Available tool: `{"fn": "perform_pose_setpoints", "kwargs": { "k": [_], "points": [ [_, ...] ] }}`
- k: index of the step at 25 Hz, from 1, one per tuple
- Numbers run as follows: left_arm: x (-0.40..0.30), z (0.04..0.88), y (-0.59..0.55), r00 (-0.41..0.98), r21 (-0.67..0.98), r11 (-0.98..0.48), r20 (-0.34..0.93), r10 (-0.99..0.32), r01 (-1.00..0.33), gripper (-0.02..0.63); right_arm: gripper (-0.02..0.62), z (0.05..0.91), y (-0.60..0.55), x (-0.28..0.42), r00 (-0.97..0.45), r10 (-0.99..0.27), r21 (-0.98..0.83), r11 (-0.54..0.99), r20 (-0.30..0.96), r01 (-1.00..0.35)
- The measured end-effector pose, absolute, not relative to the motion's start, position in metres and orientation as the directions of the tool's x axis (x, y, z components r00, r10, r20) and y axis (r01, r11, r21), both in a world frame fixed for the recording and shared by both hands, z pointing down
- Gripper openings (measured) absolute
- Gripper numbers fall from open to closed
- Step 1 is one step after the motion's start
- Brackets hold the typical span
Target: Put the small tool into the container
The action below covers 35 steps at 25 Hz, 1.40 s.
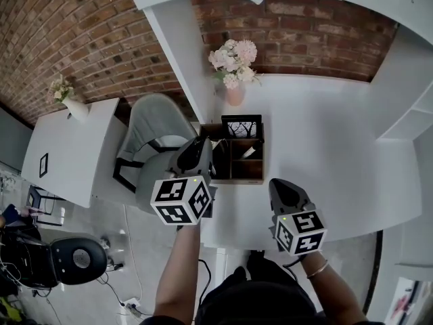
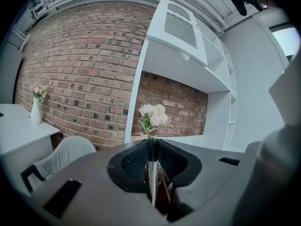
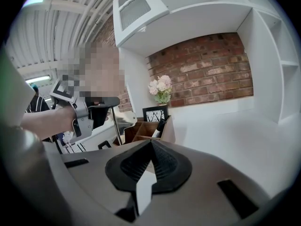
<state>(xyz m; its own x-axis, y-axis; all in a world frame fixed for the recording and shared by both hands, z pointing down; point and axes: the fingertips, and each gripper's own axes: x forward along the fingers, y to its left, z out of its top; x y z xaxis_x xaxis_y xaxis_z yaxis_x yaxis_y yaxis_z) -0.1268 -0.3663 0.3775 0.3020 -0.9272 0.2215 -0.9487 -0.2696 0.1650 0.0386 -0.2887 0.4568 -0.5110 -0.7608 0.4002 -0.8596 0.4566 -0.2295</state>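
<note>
Wooden compartmented box [image 1: 247, 171], slim shiny metal rod [image 2: 151, 178]

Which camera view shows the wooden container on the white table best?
The head view: it looks down into the wooden container, showing its compartments. The right gripper view shows it side-on, in front of the picture frame. The left gripper view gives only a brown sliver low in frame.

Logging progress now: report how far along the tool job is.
Done: the left claw grips the thin metal tool. In hand: it hangs upright by the wooden organizer, near its left edge. Left: lower it into a compartment and release. The right claw is shut, empty.
</note>
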Motion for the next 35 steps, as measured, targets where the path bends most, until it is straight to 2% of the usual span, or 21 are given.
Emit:
{"fn": "perform_pose_setpoints", "kwargs": {
  "k": [20, 35],
  "points": [
    [-0.12, 0.431, -0.367, 0.288, 0.135, -0.257, 0.343, -0.894, -0.957, 0.066, 0.003, 0.468, -0.281, 0.039, -0.499, -0.759, -0.222, 0.447, 0.418, -0.866],
    [-0.105, 0.441, -0.371, 0.33, 0.158, -0.292, 0.354, -0.875, -0.943, 0.066, 0.003, 0.472, -0.282, 0.042, -0.495, -0.755, -0.221, 0.443, 0.43, -0.869]
  ]
}}
